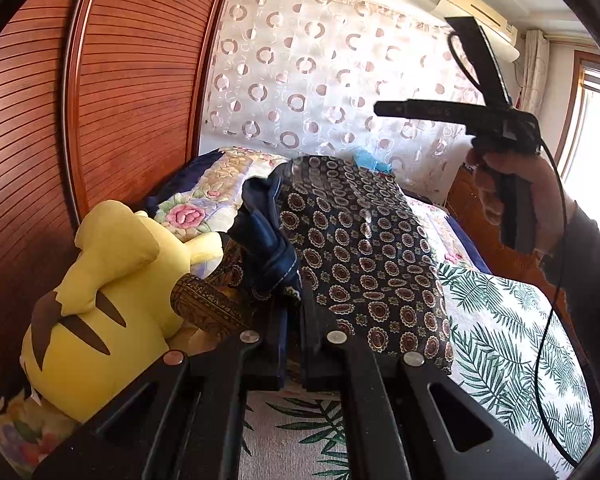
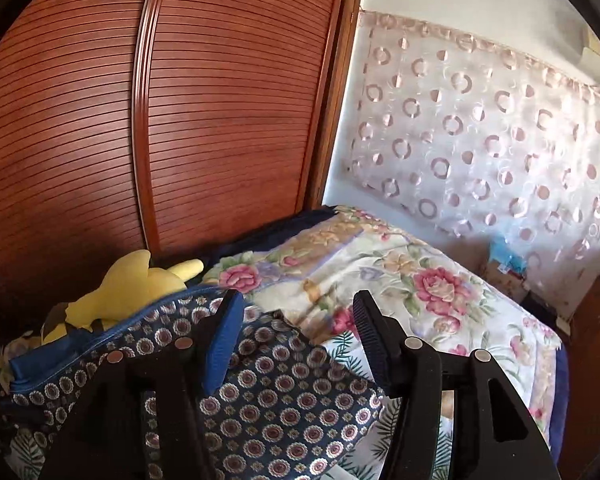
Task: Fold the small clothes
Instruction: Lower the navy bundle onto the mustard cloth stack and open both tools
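Left wrist view: left gripper [image 1: 294,312] at bottom centre, its 2 fingers clenched on a fold of the patterned garment [image 1: 364,256], dark navy with rows of round medallions. Garment draped from frame centre down toward lower right, over a leaf-print sheet [image 1: 508,328] on the bed. Yellow plush toy [image 1: 100,300] at lower left, beside a slatted wooden wardrobe [image 1: 112,80]. At right, a hand [image 1: 512,196] gripping the handle of the right gripper [image 1: 384,109], raised against a sheer curtain [image 1: 320,72] with ring motifs.

Right wrist view: right gripper [image 2: 296,328] at bottom centre, fingers released and spread apart, nothing pinched between them. Garment [image 2: 284,408] lying below the left finger, blue lining exposed along its upper edge. Floral quilt [image 2: 400,272] behind, plush toy [image 2: 136,284] at left.
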A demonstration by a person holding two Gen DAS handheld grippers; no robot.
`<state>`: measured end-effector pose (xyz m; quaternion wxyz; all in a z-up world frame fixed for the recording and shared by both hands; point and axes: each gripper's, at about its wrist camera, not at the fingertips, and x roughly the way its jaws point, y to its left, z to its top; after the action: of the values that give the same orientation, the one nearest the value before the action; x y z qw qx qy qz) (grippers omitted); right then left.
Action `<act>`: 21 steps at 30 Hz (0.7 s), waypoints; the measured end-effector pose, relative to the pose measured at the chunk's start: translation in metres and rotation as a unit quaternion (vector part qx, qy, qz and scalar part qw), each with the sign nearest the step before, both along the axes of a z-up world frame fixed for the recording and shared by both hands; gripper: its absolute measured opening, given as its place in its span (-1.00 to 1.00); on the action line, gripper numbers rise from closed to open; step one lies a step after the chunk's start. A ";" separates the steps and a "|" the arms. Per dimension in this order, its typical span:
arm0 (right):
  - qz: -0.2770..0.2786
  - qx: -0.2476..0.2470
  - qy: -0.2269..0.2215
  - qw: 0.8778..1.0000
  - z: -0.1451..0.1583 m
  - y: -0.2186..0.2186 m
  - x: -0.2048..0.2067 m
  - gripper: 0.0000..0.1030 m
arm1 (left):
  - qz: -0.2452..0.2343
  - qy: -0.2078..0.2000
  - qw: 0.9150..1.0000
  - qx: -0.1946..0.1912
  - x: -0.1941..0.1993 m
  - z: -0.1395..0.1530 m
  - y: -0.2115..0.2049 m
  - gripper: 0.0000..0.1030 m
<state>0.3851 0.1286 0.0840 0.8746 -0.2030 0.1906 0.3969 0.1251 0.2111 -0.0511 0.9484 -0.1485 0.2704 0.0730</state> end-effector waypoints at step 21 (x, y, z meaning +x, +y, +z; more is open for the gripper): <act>-0.024 -0.024 0.099 0.995 -0.066 -0.038 -0.060 0.14 | 0.012 0.026 0.999 0.044 0.001 0.003 -0.006 -0.84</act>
<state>0.3255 0.0910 0.0183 0.8558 -0.1786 0.2904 0.3891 0.1261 0.2055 -0.0481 0.9458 -0.1077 0.2897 0.0999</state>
